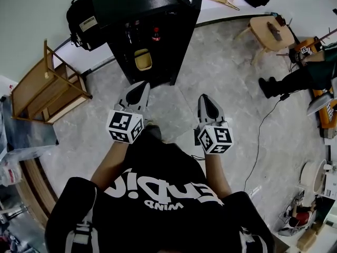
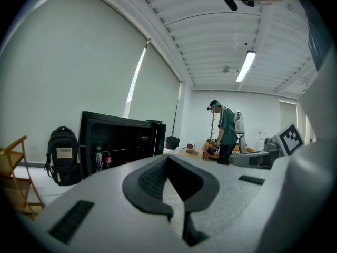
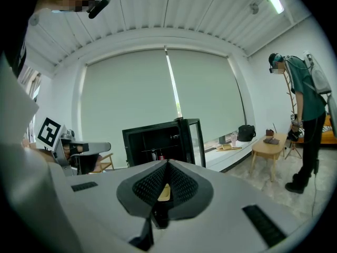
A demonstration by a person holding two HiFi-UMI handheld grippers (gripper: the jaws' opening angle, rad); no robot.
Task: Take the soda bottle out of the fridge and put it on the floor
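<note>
both tongs pressed together, nothing pinched in either. left gripper [image 1: 141, 84] & right gripper [image 1: 204, 96] are held side by side in front of the torso, pointing fwd at the black mini fridge [image 1: 142, 7]. reads as approach posture, no reason to spread jaws yet. both tips are well apart from the fridge, w/ grey stone-look floor [image 1: 221, 73] between.

target: dark soda bottle w/ red label [image 1: 156, 34], upright on a shelf inside the fridge. fridge door hangs open to the right, so access is straight in. yellow container [image 1: 142, 60] sits lower in the fridge, not our thing.

black backpack [image 1: 81, 16] is against the wall left of the fridge, light wooden frame chair [image 1: 47, 86] further left. both off the path.

imo task hasn't really started: close in, spread one gripper, pinch the bottle. plenty of floor in front for the put-down.
</note>
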